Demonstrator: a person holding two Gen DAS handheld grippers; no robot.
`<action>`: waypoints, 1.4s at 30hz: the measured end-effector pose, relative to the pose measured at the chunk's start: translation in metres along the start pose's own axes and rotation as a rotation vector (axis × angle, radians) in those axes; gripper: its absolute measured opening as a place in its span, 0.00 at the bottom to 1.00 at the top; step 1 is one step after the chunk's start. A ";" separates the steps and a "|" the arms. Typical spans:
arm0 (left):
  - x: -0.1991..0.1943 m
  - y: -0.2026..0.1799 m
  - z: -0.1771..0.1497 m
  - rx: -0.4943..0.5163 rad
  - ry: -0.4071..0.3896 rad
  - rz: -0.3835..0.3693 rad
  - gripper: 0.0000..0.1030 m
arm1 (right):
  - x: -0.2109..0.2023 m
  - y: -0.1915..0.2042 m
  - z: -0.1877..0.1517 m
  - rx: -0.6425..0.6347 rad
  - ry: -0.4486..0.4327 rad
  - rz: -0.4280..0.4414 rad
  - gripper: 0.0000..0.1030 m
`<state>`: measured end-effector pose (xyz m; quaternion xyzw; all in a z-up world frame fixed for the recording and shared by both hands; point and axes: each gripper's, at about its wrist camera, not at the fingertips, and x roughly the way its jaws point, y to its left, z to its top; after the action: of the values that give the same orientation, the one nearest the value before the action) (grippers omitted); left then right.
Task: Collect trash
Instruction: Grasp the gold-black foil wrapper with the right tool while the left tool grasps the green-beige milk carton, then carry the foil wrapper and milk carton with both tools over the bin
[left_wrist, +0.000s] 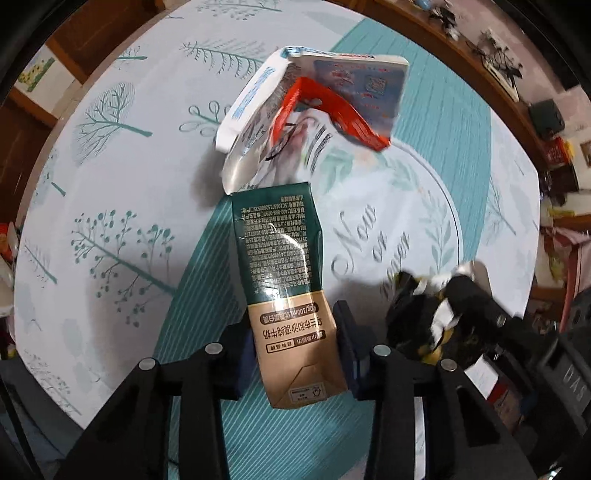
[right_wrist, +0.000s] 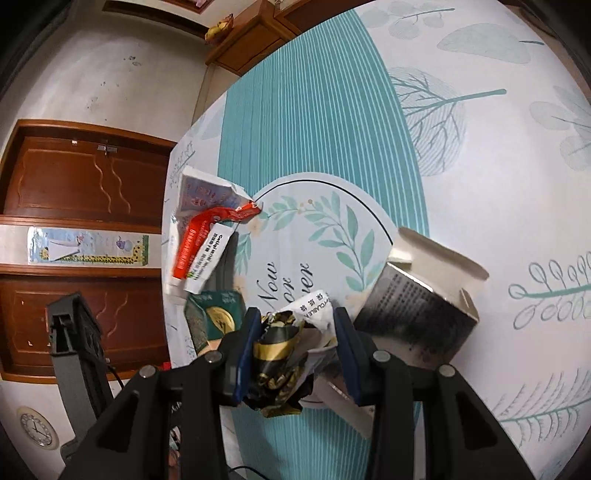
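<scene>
The milk carton (left_wrist: 284, 280) lies on the table (left_wrist: 110, 155) between the left gripper (left_wrist: 295, 343) jaws, its long axis running straight away from them; whether the pads press it cannot be told. The right gripper (right_wrist: 295, 354) clamps one crumpled wrapper (right_wrist: 284, 354). One torn packet (right_wrist: 207, 236) and one open box (right_wrist: 424, 295) remain.
</scene>
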<state>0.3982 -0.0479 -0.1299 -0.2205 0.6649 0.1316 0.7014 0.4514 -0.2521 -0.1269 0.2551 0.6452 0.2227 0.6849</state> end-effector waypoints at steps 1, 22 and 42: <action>-0.001 0.000 -0.002 0.008 0.010 0.003 0.36 | -0.003 0.001 -0.001 0.001 -0.004 0.004 0.39; -0.051 0.074 -0.110 0.226 -0.037 -0.015 0.32 | -0.034 0.030 -0.105 -0.045 -0.069 -0.038 0.39; -0.130 0.226 -0.231 0.503 -0.109 -0.196 0.32 | -0.041 0.093 -0.364 0.121 -0.289 -0.108 0.39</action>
<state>0.0773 0.0504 -0.0360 -0.0953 0.6134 -0.0943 0.7783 0.0877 -0.1842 -0.0499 0.2902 0.5650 0.1073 0.7649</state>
